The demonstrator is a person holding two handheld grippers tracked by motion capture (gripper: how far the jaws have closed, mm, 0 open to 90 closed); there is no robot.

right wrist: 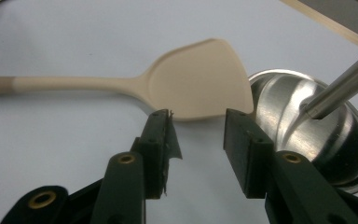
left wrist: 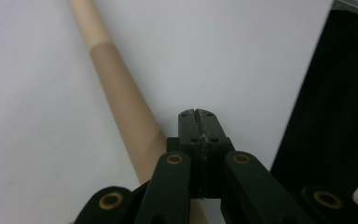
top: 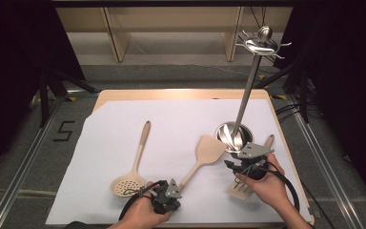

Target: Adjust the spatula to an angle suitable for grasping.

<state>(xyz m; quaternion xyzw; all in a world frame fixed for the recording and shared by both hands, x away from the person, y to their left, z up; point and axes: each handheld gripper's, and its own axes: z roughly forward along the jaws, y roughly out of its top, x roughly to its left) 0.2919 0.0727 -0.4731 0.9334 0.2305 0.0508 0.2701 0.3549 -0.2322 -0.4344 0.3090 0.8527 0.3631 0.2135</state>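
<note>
The left gripper (left wrist: 198, 113) has its jaws pressed flat together with nothing between them; the handle of the wooden spatula (left wrist: 121, 102) runs just beside them on the white sheet (left wrist: 37, 140), not in their grasp. The right gripper (right wrist: 198, 123) stands with its jaws wide apart and empty, looking straight at the spatula's broad blade, which lies flat a little way ahead, its far edge close to the steel base (right wrist: 307, 121) of the utensil stand.

Seen from above, the left gripper sits at the near end of the spatula's handle, and the spatula slants up and to the right, so that its blade ends just beside the stand's round base (top: 232, 135). The right gripper (top: 240, 166) hovers over the near right of the sheet, above a slotted wooden turner (top: 240, 190) (partly hidden by the hand). A perforated wooden spoon (top: 134, 169) lies well to the left, untouched.

This looks like the approach to a pick-up: the spatula is not yet gripped by either tool. Next, the left jaws would need to open and straddle the handle, or the right jaws to come forward and close on the neck, before it can be raised toward the hooks at the top of the stand (top: 263, 44).
</note>
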